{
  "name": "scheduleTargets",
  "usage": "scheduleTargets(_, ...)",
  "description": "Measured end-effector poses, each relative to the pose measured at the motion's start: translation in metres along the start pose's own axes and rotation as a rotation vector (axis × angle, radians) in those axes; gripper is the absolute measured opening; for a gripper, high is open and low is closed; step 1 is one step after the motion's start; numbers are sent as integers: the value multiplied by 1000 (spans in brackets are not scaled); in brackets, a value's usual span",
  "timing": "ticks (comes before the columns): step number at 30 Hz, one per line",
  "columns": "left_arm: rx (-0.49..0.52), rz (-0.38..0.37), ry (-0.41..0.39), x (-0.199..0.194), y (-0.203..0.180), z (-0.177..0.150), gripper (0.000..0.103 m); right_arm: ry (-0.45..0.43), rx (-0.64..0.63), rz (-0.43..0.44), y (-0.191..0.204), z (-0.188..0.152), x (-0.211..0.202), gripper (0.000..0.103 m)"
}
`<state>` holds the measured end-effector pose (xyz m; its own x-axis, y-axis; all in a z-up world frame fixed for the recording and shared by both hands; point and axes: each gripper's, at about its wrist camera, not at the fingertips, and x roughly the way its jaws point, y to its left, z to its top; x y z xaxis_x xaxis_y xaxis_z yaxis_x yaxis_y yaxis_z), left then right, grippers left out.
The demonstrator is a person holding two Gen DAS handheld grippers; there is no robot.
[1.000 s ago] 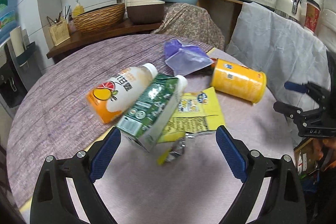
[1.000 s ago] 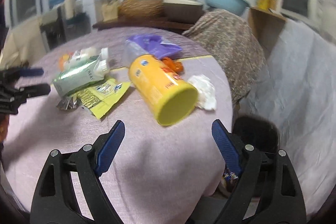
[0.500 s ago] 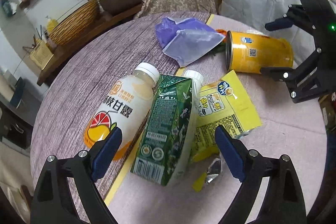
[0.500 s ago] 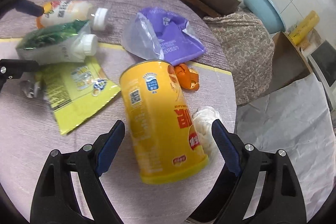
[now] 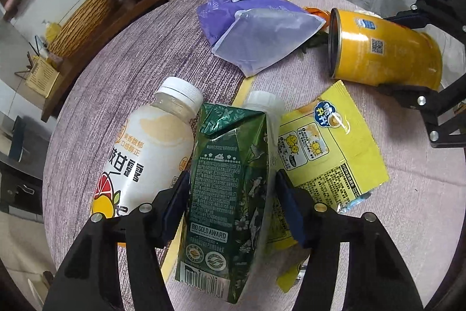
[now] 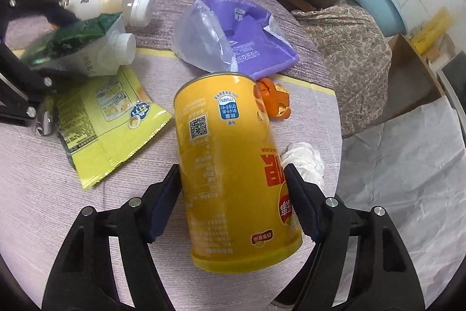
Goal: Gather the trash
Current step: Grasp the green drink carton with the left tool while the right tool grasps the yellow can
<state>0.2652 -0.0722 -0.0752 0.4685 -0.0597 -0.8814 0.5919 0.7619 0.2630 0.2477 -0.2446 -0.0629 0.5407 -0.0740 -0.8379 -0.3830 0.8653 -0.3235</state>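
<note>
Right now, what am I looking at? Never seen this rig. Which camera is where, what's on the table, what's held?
No robot arm here: a person holds a two-finger gripper in each hand, and a fisheye camera on each looks forward along its fingers. The task is collecting trash.

Left wrist view: the left gripper has its blue pads on either side of the green carton, and its jaws are closing. Beside the carton lie a white juice bottle and a yellow snack wrapper.

Right wrist view: the right gripper straddles the yellow can, which lies on its side; these jaws are closing too. Beyond it lie a purple tissue pack, orange peel and a crumpled white tissue.

All of it lies on a round table. Each gripper shows at the edge of the other's view.
</note>
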Motion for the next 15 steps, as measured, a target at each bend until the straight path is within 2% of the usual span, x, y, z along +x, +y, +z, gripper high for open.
scheduleTargets(4,-12,-8,-21,-7,0,-4,58,-45,45,21,1,-6,-13,70)
scheduleTargets(8,-41,-17,-80,-23,2,-11,58,-104,99,49,-1,-12,-29,68)
scheduleTargets(15,-113,-51,-187,-53,-1,-27,58,-145,173,111,3,-27,-40,68)
